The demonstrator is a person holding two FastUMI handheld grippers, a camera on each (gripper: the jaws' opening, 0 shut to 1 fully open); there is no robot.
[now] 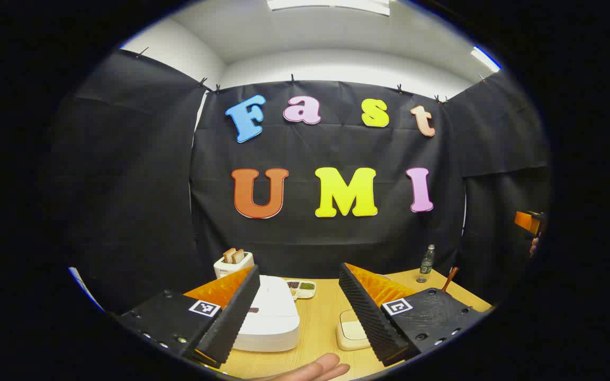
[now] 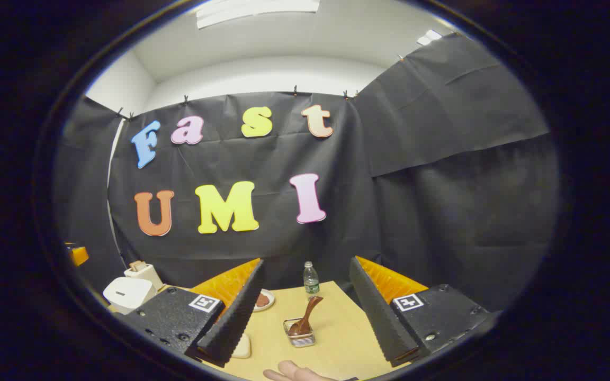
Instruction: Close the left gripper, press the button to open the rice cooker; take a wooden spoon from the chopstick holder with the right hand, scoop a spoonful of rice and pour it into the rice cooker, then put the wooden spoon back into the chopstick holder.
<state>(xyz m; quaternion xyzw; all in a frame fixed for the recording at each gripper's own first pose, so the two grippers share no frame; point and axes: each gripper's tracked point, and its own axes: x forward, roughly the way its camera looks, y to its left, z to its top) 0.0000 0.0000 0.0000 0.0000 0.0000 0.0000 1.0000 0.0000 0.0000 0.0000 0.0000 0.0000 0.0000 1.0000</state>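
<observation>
Both tongs are held level above the near edge of the bench [image 1: 326,323], pointing at the back wall. The left tongs [image 1: 299,312] stand wide open with nothing between them; the white cooker [image 1: 270,315] sits lid down just past the left finger, and a pale square dish [image 1: 351,332] lies beside the right finger. Behind the cooker are a toaster [image 1: 233,263] with bread in it and a small tray [image 1: 301,287] of grains. A bare hand [image 1: 310,370] shows at the bottom edge, fingers flat. The right tongs [image 2: 305,317] are also spread wide and empty. Straight ahead between the fingers a metal holder [image 2: 299,334] sits on the bench with the wooden spoon [image 2: 306,316] standing in it, handle leaning up and right. A bottle [image 2: 311,279] stands farther back, a small plate [image 2: 263,300] left of it. Fingers of a hand [image 2: 297,372] rest at the bottom edge there too.
</observation>
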